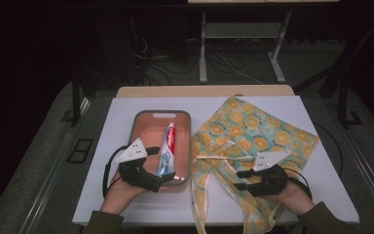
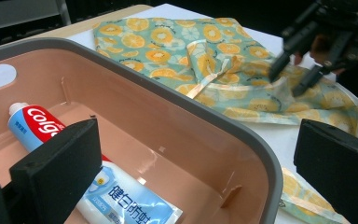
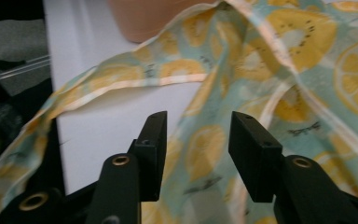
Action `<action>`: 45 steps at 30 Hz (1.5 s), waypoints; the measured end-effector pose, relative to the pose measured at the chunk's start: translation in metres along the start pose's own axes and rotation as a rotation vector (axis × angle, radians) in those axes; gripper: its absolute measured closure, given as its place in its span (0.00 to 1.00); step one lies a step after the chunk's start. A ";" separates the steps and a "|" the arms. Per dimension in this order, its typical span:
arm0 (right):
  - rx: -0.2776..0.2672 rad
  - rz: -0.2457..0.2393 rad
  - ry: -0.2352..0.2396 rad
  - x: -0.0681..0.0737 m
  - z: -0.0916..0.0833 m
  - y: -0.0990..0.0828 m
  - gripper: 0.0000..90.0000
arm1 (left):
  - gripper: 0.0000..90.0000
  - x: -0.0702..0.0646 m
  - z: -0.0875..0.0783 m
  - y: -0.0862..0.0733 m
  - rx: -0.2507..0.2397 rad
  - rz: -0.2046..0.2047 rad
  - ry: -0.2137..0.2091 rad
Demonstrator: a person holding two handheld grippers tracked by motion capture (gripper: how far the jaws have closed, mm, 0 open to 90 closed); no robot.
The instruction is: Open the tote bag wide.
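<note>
Cloth (image 1: 253,139): orange-print square on the right half of the table (image 1: 126,105), rumpled and part-folded; its left edge lies against the bin's right wall, and its near end droops over the table's front edge.
Left gripper (image 1: 159,165): in my left hand at the bin's near-left corner; jaws stand wide apart across the bin's rim, one inside over the tube and one outside, pressing on nothing as far as I can see.
Bin (image 1: 135,127): pink with a grey rim, left of centre on the table, long side running from front to back.
Tube (image 1: 167,148): toothpaste, flat on the bin's floor, cap toward the far end, flat tail toward the near wall.
Fold (image 1: 221,157): a hemmed edge of cloth is turned inward near the middle, with a pale band running across it.
Right gripper (image 1: 241,179): in my right hand over the cloth's near part, toward the table's front right; jaws partly open, tips just above the fabric, nothing pinched between them.
Done, as I judge it: tube is in the bin; cloth is spread beside it with one edge already turned in.
Left, as I judge it: cloth is not yet neatly folded or flat; I need a fresh pinch on an edge or corner, since I hold none now.
</note>
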State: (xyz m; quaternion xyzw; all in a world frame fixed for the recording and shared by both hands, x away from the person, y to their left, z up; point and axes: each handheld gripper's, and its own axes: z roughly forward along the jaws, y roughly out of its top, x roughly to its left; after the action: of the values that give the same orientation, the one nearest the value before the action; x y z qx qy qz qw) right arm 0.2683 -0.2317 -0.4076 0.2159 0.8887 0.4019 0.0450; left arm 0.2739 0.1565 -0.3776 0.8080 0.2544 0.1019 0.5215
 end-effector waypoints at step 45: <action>0.032 0.090 -0.146 -0.057 0.035 -0.001 0.98 | 0.00 0.000 0.000 0.000 0.002 -0.003 -0.003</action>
State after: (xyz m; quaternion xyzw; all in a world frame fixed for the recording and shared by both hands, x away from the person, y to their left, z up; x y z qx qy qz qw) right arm 0.3283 -0.2318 -0.4369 0.2848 0.8790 0.3722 0.0880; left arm 0.2743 0.1562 -0.3776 0.8083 0.2549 0.0999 0.5212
